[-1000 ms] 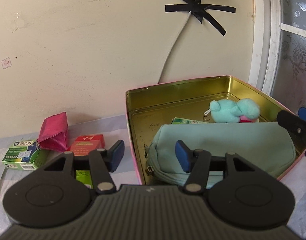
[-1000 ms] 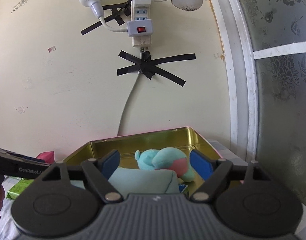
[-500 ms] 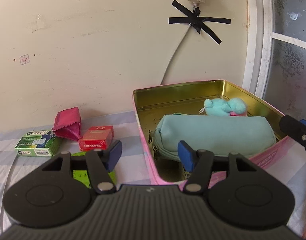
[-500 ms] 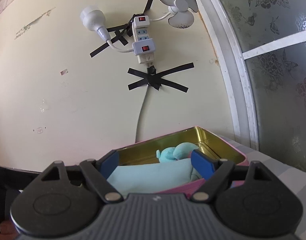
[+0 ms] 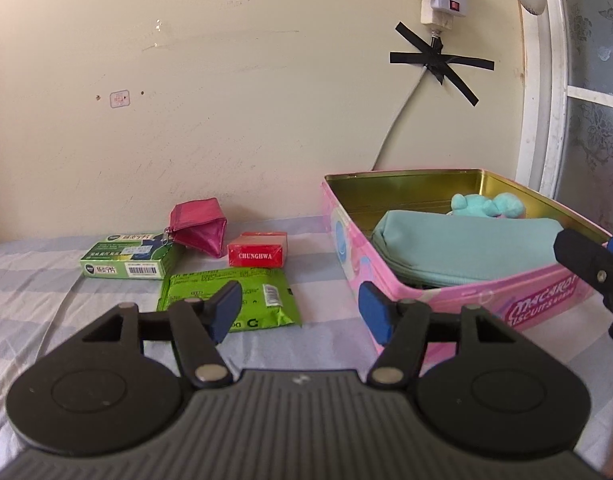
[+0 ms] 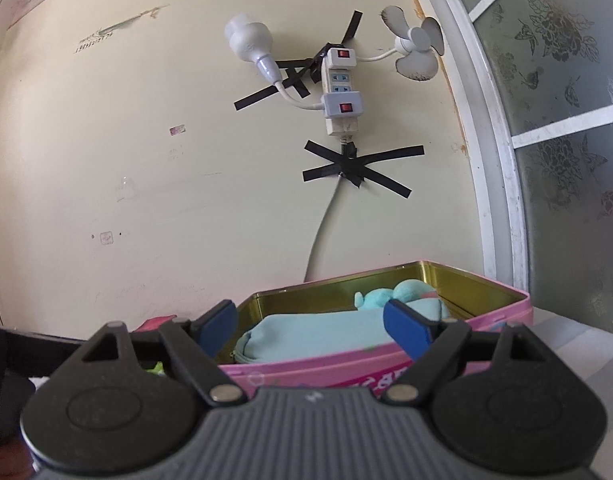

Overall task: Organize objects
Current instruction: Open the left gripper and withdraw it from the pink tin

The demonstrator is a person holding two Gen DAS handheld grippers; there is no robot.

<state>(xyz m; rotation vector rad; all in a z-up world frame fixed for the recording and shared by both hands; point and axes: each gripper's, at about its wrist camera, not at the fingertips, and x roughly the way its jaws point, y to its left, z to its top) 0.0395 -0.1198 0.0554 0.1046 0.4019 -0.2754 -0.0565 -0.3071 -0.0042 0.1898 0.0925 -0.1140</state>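
Your left gripper (image 5: pixel 300 306) is hovering with blue pads apart, gripping nothing — between the flat green foil packet (image 5: pixel 230 300) and the pink rectangular tin (image 5: pixel 482 300). Your right gripper (image 6: pixel 314 326) is gaping too, facing the tin's near rim, where the teal zip pouch (image 6: pixel 318 336) is lying inside.

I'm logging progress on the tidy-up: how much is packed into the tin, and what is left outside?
Done: the teal pouch and plush toy lie inside the pink tin. In hand: nothing; the left gripper and right gripper both have open, empty jaws. Left on the cloth: the pink purse, red box, green box and green packet.
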